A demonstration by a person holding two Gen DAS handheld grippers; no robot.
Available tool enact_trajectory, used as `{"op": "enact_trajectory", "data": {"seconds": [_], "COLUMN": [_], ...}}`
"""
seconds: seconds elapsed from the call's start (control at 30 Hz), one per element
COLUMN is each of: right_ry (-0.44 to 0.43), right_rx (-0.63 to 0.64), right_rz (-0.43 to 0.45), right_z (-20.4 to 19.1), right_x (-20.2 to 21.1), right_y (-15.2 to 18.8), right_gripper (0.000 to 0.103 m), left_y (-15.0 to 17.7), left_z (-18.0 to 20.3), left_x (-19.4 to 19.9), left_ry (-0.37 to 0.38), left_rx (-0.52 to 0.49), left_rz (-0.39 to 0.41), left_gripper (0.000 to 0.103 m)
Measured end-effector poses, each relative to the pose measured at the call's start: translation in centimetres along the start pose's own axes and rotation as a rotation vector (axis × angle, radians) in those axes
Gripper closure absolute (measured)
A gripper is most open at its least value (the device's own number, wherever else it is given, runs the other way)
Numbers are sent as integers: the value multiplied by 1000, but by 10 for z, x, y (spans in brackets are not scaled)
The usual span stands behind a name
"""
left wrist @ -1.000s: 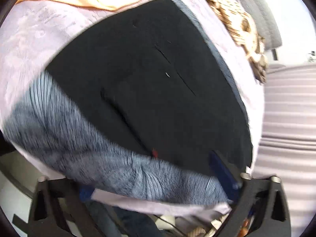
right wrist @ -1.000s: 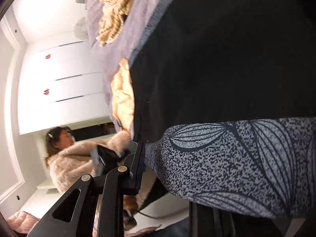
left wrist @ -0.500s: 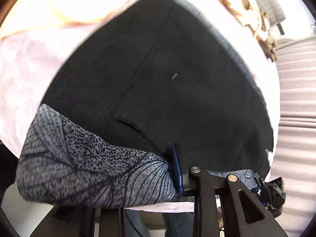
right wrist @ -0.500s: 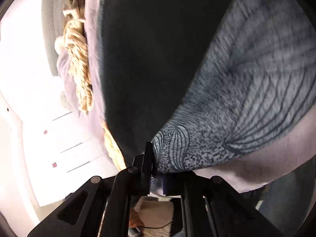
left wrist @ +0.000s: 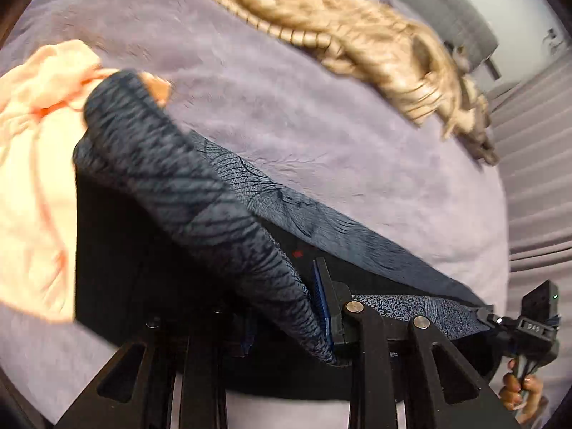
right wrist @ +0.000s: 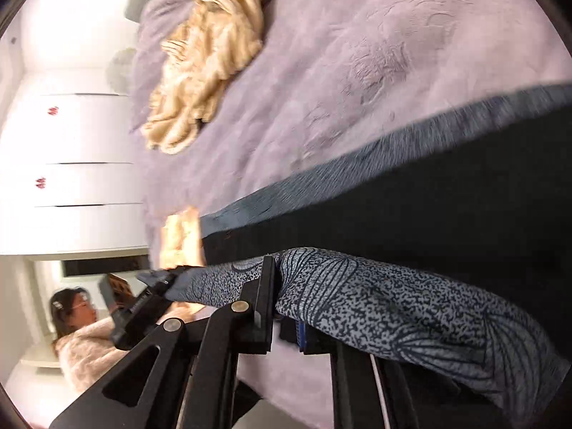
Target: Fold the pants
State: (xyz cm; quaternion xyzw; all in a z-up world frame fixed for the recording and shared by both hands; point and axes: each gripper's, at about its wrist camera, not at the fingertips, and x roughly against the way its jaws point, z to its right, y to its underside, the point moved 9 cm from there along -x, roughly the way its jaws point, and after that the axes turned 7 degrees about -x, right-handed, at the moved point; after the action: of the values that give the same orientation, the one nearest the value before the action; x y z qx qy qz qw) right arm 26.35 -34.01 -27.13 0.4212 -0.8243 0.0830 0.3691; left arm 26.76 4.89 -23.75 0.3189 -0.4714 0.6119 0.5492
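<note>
You have the pants on the purple blanket, the patterned waistband pinched in both your left gripper and right gripper and lifted mid-fold, so laying it down and any further folds remain.

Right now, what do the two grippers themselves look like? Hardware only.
Both are matte black, with linkage arms that have triangular cutouts and silver pivot pins. Left gripper: a ribbed blue pad lines one finger. Right gripper: flat black fingers, a blue pad edge, a thin white cable running along the frame. Seen from the left wrist, the right unit has a small green LED and a white printed label.
</note>
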Motion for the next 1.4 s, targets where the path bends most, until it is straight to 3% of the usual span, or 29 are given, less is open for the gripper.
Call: {"op": "enact_trajectory", "data": {"seconds": [0.07, 0.13, 0.23, 0.3, 0.33, 0.43, 0.57, 0.67, 0.73, 0.77, 0.87, 1.0, 1.13, 1.4], "right_ry": [71, 135, 116, 59, 73, 82, 63, 206, 320, 334, 351, 298, 262, 309], "right_rx": [-24, -45, -90, -70, -42, 51, 185, 234, 230, 204, 159, 137, 97, 30], "right_rz": [-16, -29, -49, -51, -52, -59, -105, -165, -169, -150, -55, 10, 44, 7], "right_z": [18, 46, 60, 42, 36, 11, -21, -4, 16, 21, 21, 20, 18, 53], "right_x": [-23, -44, -60, -51, -45, -21, -35, -68, -84, -83, -51, -6, 19, 26], "right_y": [-31, -47, -63, -57, -54, -26, 19, 35, 30, 25, 15, 20, 56, 139], "right_gripper": [90, 84, 59, 26, 21, 21, 21, 21, 26, 31, 30, 23, 23, 23], "left_y": [-2, 4, 14, 14, 11, 12, 26, 47, 53, 56, 72, 106, 148, 207], "left_z": [-2, -1, 3, 0, -3, -14, -29, -38, -31, -24, -14, -10, -4, 28], "left_x": [-22, -17, 17, 47, 60, 76, 27, -18, -20, -16, -7, 5, 2, 9], "left_ry": [-18, -4, 17, -48, -67, -143, -220, -358, -423, -418, -354, -332, -326, -245], "left_rx": [11, -2, -54, -80, -85, -105, -78, -85, -153, -186, -213, -230, -228, -262], "left_rz": [-55, -70, -63, -14, 22, 65, 0, -77, -45, -41, -56, -70, -123, -181], "left_gripper": [74, 72, 66, 9, 5, 5, 5, 5, 5, 5, 5, 5, 5, 5]}}
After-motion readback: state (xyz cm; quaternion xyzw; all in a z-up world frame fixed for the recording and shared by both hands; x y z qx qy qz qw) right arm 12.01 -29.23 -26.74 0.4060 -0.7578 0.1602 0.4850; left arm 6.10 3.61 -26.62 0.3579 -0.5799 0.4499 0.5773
